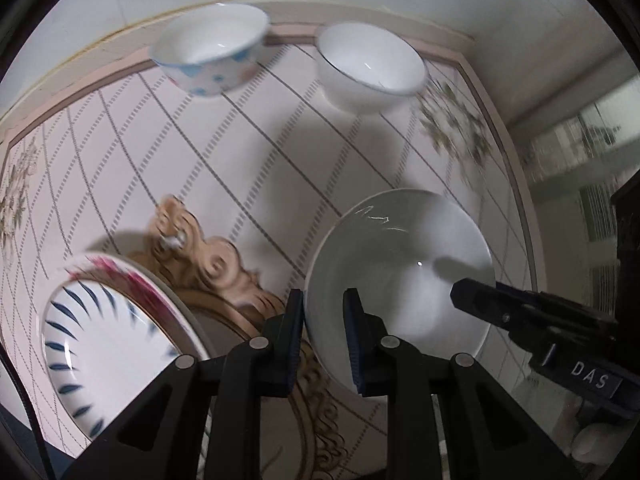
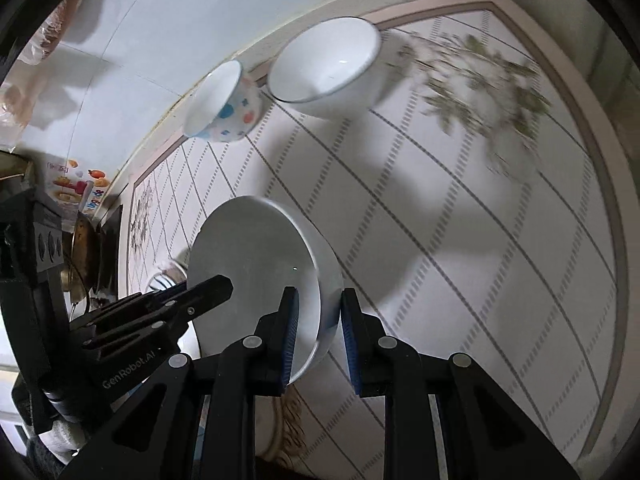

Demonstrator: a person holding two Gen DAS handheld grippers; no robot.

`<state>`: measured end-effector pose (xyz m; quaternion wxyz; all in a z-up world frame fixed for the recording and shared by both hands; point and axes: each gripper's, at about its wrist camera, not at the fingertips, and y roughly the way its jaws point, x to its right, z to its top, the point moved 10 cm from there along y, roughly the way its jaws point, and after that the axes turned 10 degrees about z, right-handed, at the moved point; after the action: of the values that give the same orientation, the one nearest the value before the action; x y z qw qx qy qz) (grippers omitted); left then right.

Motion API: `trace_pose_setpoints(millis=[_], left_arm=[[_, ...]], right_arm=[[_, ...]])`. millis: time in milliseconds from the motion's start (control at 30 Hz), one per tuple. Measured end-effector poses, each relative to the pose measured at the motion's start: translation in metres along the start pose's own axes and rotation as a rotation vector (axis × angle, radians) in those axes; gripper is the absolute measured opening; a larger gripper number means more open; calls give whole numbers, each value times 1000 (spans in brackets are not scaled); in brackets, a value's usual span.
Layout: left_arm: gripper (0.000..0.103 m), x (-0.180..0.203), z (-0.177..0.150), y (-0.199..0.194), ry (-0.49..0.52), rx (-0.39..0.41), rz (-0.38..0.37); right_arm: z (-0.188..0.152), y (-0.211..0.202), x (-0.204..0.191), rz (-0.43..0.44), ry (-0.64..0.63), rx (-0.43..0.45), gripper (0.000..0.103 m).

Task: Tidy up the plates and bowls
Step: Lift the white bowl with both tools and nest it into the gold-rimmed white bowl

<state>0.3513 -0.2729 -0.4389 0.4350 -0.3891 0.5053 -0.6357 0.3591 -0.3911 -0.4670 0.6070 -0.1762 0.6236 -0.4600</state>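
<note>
Large white bowl (image 1: 400,280), rim pinched on opposite sides by left tongs (image 1: 323,334) and right tongs (image 2: 318,334), above patterned desk (image 2: 460,240).

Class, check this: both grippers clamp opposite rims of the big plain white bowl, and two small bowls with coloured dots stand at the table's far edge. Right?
Not quite. Only one small bowl has coloured dots; the other far bowl is plain white, as the right wrist view shows. Both grippers do clamp the big bowl.

two bowls (image 1: 288,60) behind held bowl (image 1: 400,264)
</note>
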Motion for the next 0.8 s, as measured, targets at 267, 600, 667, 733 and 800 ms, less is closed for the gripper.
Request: trace_pose_setpoints(millis=[267, 600, 667, 733, 800], left_arm=[[18, 17, -28, 12, 45, -29, 17], [18, 24, -31, 21, 72, -31, 49], [18, 23, -32, 20, 73, -37, 48], [18, 20, -33, 16, 74, -50, 56], [18, 10, -34, 2, 66, -55, 53]], right_arm=[[-43, -14, 32, 9, 54, -14, 24], [-54, -11, 41, 10, 62, -20, 24], [-54, -10, 43, 13, 65, -31, 24], [-52, -8, 43, 28, 81, -46, 25], [-52, -9, 46, 38, 106, -68, 26]])
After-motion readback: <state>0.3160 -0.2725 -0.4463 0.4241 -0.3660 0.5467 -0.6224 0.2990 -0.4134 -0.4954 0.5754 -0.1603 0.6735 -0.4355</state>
